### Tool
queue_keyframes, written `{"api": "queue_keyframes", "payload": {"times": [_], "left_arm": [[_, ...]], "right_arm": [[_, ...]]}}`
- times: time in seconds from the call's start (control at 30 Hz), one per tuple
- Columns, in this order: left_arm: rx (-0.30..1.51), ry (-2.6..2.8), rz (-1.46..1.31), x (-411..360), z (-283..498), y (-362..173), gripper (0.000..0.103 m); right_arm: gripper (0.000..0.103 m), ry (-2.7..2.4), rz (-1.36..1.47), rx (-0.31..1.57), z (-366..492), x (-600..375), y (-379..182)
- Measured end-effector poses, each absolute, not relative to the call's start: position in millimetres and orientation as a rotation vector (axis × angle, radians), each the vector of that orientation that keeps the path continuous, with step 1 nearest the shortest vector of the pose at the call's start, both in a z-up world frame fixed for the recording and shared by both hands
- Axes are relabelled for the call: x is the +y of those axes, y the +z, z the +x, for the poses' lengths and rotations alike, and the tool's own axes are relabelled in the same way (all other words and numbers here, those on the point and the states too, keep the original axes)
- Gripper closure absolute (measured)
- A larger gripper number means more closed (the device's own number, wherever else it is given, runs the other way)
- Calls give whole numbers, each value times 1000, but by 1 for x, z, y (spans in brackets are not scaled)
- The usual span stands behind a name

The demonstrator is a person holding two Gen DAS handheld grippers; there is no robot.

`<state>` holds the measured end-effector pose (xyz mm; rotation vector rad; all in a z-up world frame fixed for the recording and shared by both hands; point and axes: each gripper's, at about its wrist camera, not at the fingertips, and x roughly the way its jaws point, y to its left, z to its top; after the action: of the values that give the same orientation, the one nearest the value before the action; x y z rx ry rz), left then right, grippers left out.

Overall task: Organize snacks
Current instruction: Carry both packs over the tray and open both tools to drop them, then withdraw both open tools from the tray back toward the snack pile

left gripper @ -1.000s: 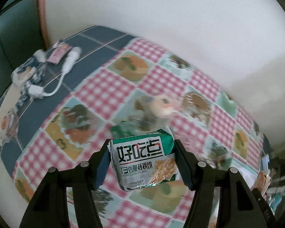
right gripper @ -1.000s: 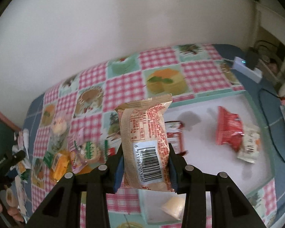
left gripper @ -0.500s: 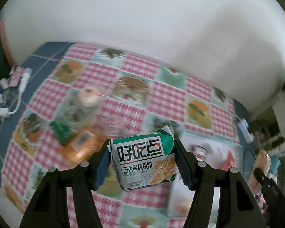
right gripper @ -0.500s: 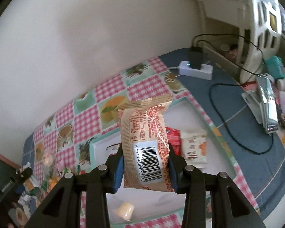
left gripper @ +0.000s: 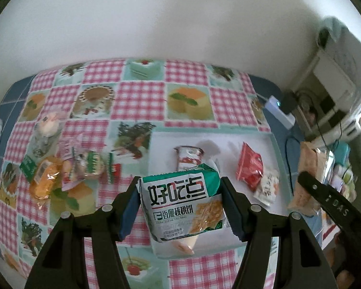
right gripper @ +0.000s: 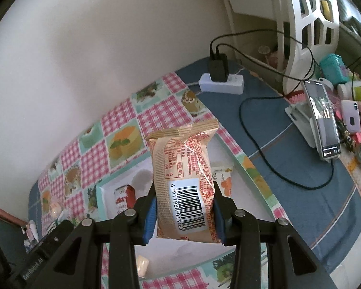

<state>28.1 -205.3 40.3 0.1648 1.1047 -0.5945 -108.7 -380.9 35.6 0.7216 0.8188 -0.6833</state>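
My left gripper is shut on a green-and-white biscuit packet, held above the near edge of a white tray. On the tray lie a red-and-white cup snack, a red packet and a small white packet. My right gripper is shut on a tan packet with a barcode, held above the same tray. That packet also shows at the right of the left wrist view.
A pile of loose snacks lies on the checked tablecloth left of the tray. A white power strip with a black charger and cables sits behind. A phone on a stand and small clutter stand to the right.
Both grippers have swung to the right with their packets. The left view now looks over the tray; the right view now shows the tray's right end and the phone.
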Motion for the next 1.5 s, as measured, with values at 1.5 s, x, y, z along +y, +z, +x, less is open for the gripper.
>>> {"api": "queue_keyframes", "payload": {"times": [1.5], "left_arm": [[1236, -437, 121, -181, 64, -5, 25]], "right_arm": [[37, -628, 679, 1033, -74, -361, -10]]}}
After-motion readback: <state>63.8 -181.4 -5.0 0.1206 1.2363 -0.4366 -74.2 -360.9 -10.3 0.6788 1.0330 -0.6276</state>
